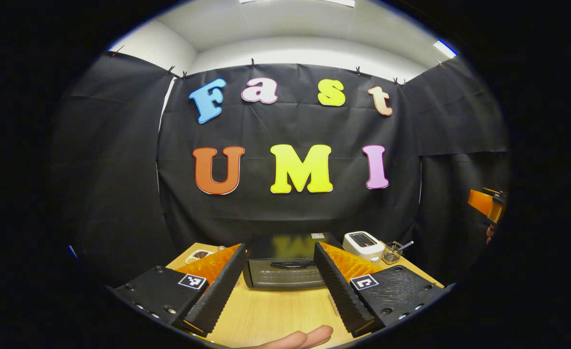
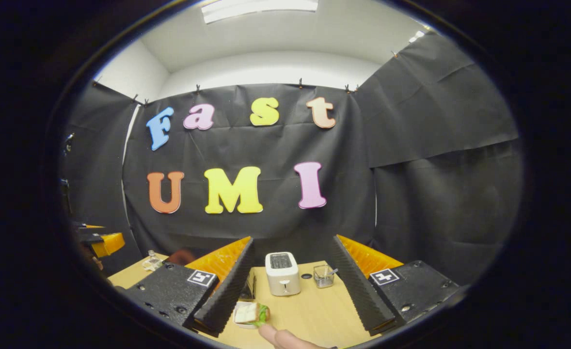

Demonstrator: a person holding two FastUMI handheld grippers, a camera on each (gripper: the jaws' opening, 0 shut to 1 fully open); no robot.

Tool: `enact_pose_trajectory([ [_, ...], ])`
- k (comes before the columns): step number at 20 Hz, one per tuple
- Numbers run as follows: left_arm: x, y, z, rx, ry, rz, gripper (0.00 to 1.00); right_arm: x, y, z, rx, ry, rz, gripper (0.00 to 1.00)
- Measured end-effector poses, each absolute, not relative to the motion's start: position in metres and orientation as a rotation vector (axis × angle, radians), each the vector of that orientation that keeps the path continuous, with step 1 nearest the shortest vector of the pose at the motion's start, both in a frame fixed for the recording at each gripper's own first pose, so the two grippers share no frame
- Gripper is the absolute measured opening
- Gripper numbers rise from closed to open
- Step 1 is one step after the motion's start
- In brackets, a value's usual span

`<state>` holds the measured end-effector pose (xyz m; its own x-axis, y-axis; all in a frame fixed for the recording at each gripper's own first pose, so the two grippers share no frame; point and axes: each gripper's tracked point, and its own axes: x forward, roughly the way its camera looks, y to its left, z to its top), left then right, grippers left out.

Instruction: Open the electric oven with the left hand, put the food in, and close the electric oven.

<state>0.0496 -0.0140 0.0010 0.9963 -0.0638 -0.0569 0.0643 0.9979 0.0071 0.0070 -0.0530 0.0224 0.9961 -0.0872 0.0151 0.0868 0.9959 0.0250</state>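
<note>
Two grippers, both with their jaws spread wide and nothing between them, so you're holding air on each side right now. In the left gripper view your left gripper [image 1: 278, 286] points straight at the electric oven [image 1: 285, 266], a boxy dark thing with a glossy top and a curved handle across its glass door, which is shut; it sits on the pale wood-grain table [image 1: 276, 315] right between and just past the ribbed fingers [image 1: 217, 291]. Off to the right of that gripper's tips there's a white toaster [image 1: 363, 245] with rounded corners, and next to it a small wire basket [image 1: 392, 253] with something sticking out. To the left of the left finger a little plate [image 1: 199, 255] with something dark on it peeks out. A fingertip [image 1: 300, 338] shows at the bottom edge. In the right gripper view your right gripper [image 2: 290, 303] hangs over the table with the food, a sandwich [image 2: 250, 313] of white bread with green leaf poking out, lying just beside the tip of its left finger, not gripped. Straight ahead between the fingers stands the toaster, and a small clear glass [image 2: 323, 276] sits just right of it.
</note>
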Motion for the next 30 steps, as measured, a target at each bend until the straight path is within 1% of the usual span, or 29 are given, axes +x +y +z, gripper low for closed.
enact_pose_trajectory([
  [1,0.063,-0.016,-0.003,0.014,0.068,-0.064,0.92,0.01,-0.055,0.022,0.026,-0.015,-0.085,0.9],
  [2,0.076,-0.02,-0.008,0.021,0.084,-0.064,0.92,0.014,-0.058,0.022,0.027,-0.012,-0.083,1.0],
  [3,0.089,-0.022,-0.016,0.027,0.103,-0.061,0.92,0.018,-0.061,0.021,0.027,-0.009,-0.082,0.9],
  [9,0.169,-0.034,-0.072,0.049,0.253,-0.052,0.93,0.032,-0.072,0.022,0.033,-0.004,-0.055,0.9],
  [14,0.218,-0.037,-0.115,0.046,0.358,-0.045,0.93,0.039,-0.073,0.027,0.022,-0.009,-0.022,0.9],
  [18,0.242,-0.043,-0.145,0.05,0.429,-0.045,0.93,0.041,-0.075,0.024,0.024,-0.013,-0.007,0.9],
  [23,0.254,-0.062,-0.175,0.032,0.504,-0.077,0.93,0.041,-0.078,0.019,0.022,-0.024,0.012,0.9],
  [24,0.256,-0.063,-0.181,0.032,0.52,-0.074,0.83,0.042,-0.079,0.017,0.023,-0.023,0.011,1.0],
  [25,0.257,-0.065,-0.187,0.03,0.537,-0.077,0.82,0.043,-0.079,0.016,0.022,-0.025,0.014,1.0],
  [26,0.258,-0.067,-0.191,0.027,0.551,-0.082,0.94,0.043,-0.079,0.016,0.019,-0.029,0.015,0.9],
  [28,0.261,-0.067,-0.196,0.043,0.558,-0.08,0.95,0.045,-0.082,0.015,0.013,-0.034,0.01,0.9],
  [29,0.262,-0.066,-0.2,0.046,0.569,-0.079,0.86,0.045,-0.081,0.014,0.008,-0.038,0.012,0.9],
  [30,0.264,-0.067,-0.199,0.046,0.566,-0.079,0.87,0.046,-0.081,0.014,0.002,-0.041,0.009,0.9],
])
